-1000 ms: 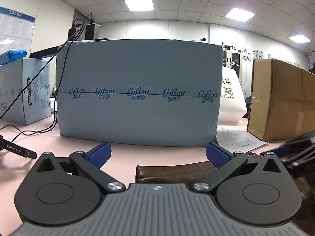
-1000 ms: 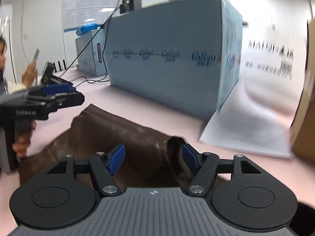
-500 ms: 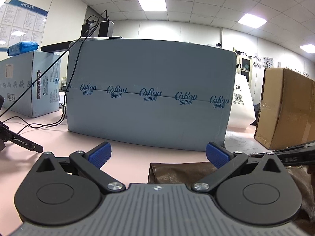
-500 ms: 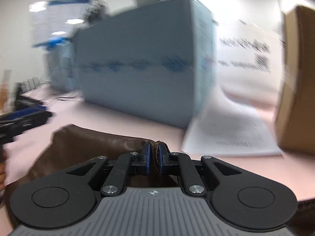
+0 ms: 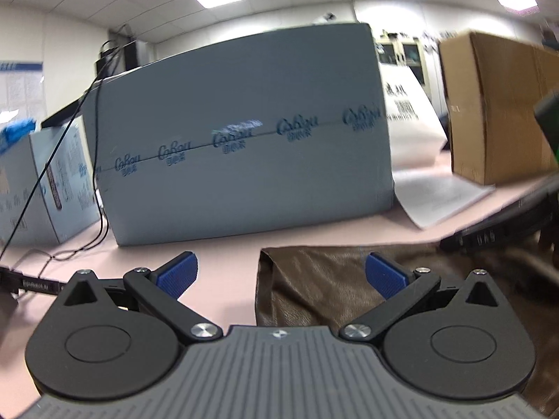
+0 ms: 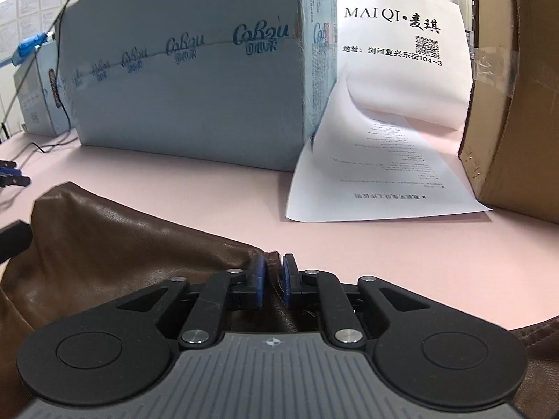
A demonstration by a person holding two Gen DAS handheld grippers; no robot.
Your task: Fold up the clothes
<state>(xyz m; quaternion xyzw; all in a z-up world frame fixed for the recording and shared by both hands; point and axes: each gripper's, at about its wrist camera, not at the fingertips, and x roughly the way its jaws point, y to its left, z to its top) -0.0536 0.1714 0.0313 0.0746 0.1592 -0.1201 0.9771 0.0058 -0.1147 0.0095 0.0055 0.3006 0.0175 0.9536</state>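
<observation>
A brown leather garment (image 6: 115, 255) lies on the pink table (image 6: 384, 255). My right gripper (image 6: 273, 279) is shut on a raised fold at the garment's far edge. In the left wrist view the same garment (image 5: 314, 286) lies under and to the right of my left gripper (image 5: 281, 272), which is open, its blue pads (image 5: 176, 274) wide apart above the garment's left corner. The right gripper's black body (image 5: 506, 223) shows at the right of that view, over the garment.
A large blue-grey Cobou carton (image 6: 195, 70) stands close behind the garment. A smaller blue box (image 5: 38, 181) and black cables (image 5: 80, 244) are at the left. A printed sheet (image 6: 380, 174), a white bag (image 6: 401, 42) and a brown cardboard box (image 6: 517, 97) stand at the right.
My right gripper closed from open onto a fold of the garment and shifted right. My left gripper stayed open and tilted, moving over the garment's left corner.
</observation>
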